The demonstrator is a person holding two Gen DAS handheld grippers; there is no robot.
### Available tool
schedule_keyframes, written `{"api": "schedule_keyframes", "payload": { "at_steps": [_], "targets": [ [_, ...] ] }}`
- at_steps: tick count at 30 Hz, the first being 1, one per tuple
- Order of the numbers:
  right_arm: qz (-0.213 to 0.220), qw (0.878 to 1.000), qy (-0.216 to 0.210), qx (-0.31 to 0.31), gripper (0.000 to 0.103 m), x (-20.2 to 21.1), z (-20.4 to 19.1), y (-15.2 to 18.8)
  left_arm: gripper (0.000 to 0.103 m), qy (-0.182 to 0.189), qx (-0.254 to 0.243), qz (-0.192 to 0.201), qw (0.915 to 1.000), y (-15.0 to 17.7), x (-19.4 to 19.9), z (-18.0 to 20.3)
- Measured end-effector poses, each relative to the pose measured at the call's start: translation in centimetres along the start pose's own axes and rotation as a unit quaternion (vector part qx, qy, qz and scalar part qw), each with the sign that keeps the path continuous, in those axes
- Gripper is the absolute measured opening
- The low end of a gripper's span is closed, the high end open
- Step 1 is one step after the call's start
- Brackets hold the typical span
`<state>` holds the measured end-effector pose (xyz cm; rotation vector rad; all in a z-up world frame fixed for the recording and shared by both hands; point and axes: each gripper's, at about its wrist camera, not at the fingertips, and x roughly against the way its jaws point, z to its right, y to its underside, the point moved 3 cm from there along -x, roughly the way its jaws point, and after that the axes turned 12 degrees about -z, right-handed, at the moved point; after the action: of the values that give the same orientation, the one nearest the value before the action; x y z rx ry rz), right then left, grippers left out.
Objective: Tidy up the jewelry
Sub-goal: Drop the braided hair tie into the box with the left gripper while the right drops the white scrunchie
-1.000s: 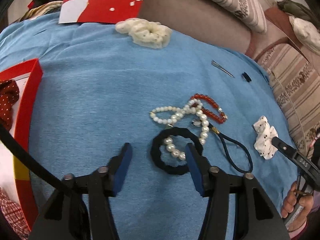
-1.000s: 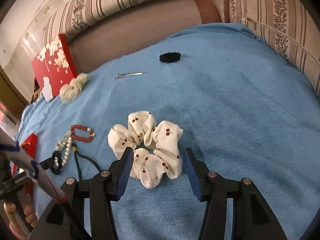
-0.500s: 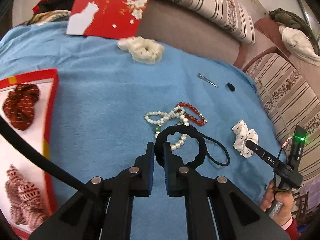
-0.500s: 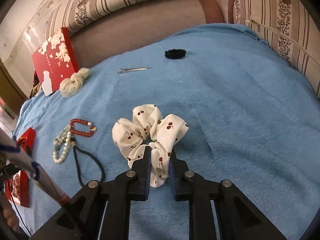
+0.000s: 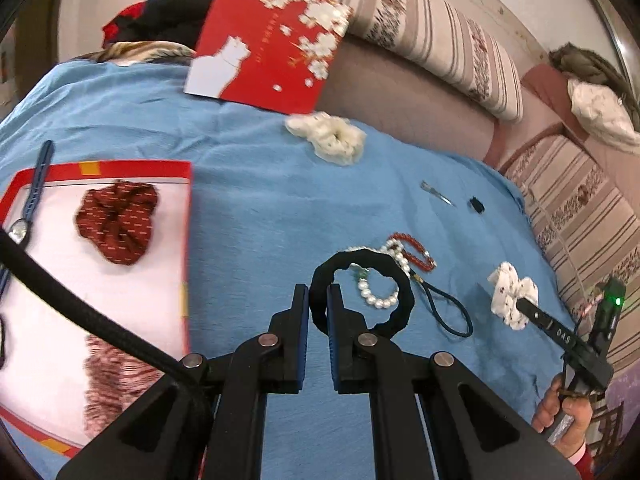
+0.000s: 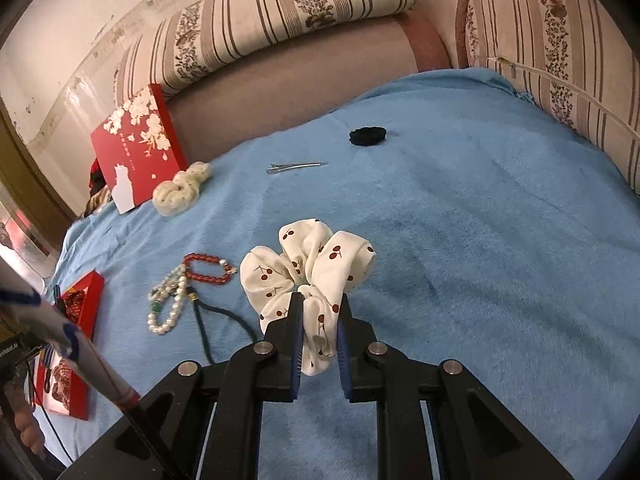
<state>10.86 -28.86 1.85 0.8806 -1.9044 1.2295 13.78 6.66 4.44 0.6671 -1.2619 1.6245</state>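
My left tongs were clenched on the black scrunchie, my right tongs on the cherry scrunchie, each just ahead of its pads. The black scrunchie hung over the pearl bracelet; a shallow pinch risked dropping it short of the red tray, far to the left.

Both grippers, open a second ago, closed: the left gripper clamped the black scrunchie and lifted it off the pearls, toward the red box; the right gripper pinched the cherry scrunchie, raising it slightly
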Motion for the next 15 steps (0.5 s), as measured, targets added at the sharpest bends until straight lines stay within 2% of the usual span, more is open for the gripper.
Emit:
{"api": "schedule_keyframes", "payload": {
  "at_steps": [4,6,9,15],
  "targets": [
    [0.002,1.0,-0.015,-0.004,0.016,1.0,-0.9,0.8,0.008,-0.011,0.036,0.013,0.9992,0.0,1.9,-3.2],
    [0.006,1.0,-0.015,0.015,0.016,1.7,-2.5,1.1,0.008,-0.015,0.059,0.016,0.998,0.0,2.8,-5.1],
    [0.009,0.999,-0.018,0.041,0.016,2.4,-5.0,1.5,0.008,-0.033,0.091,0.02,0.9951,0.1,4.0,-8.1],
    [-0.007,0.994,-0.066,0.084,0.016,2.4,-12.3,2.0,0.008,-0.075,0.147,0.033,0.9857,0.7,6.1,-13.6]
  ]
}}
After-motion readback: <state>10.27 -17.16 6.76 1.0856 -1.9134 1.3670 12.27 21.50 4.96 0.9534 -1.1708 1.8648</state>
